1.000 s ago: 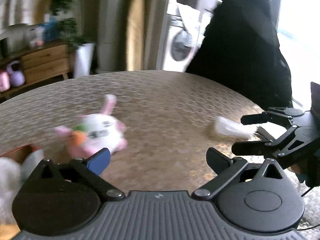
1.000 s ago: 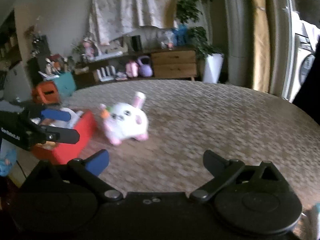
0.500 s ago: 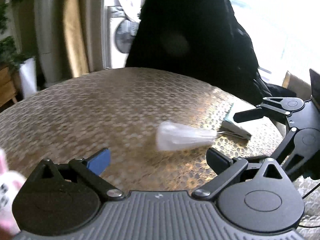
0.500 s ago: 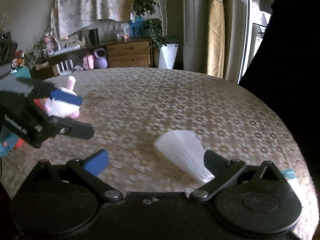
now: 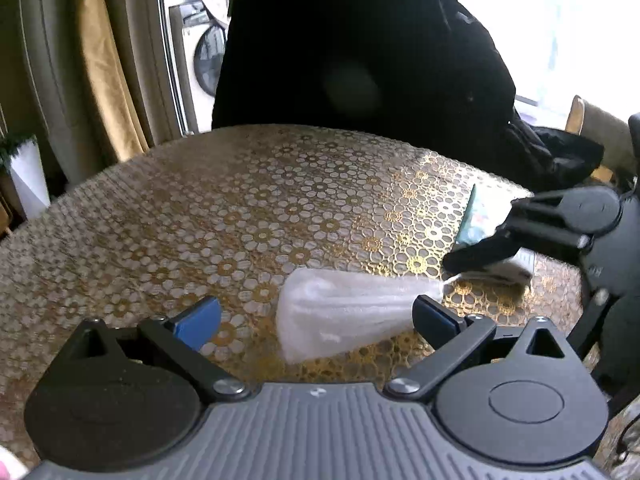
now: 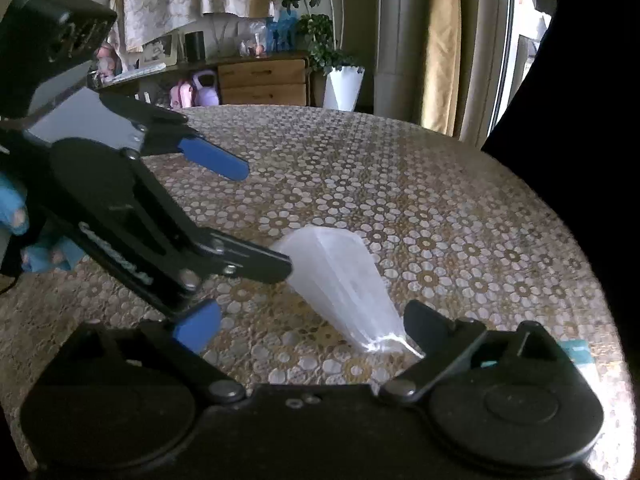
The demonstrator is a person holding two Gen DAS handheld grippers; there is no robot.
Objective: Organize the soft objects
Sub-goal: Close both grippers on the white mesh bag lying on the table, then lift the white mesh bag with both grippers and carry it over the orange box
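Note:
A white translucent cone-shaped plastic bag [image 5: 344, 312] lies flat on the patterned table; it also shows in the right wrist view [image 6: 344, 280]. My left gripper [image 5: 316, 316] is open with the bag's wide end between its fingers. My right gripper [image 6: 312, 324] is open with the bag's narrow end just ahead of its right finger. The left gripper shows in the right wrist view [image 6: 264, 216], one finger touching the bag's wide end. The right gripper shows at the right of the left wrist view [image 5: 500, 232].
The round table [image 5: 240, 208] has a gold floral lace cover. A teal-and-white packet [image 5: 480, 220] lies near the table's right edge, also in the right wrist view [image 6: 576, 354]. A person in black [image 5: 360, 60] stands behind the table. A white planter [image 6: 342, 88] stands beyond it.
Both grippers swung away from the white plush rabbit and red box toward the plastic bag. The bag now lies between the left fingers, and the left gripper has come close in the right view.

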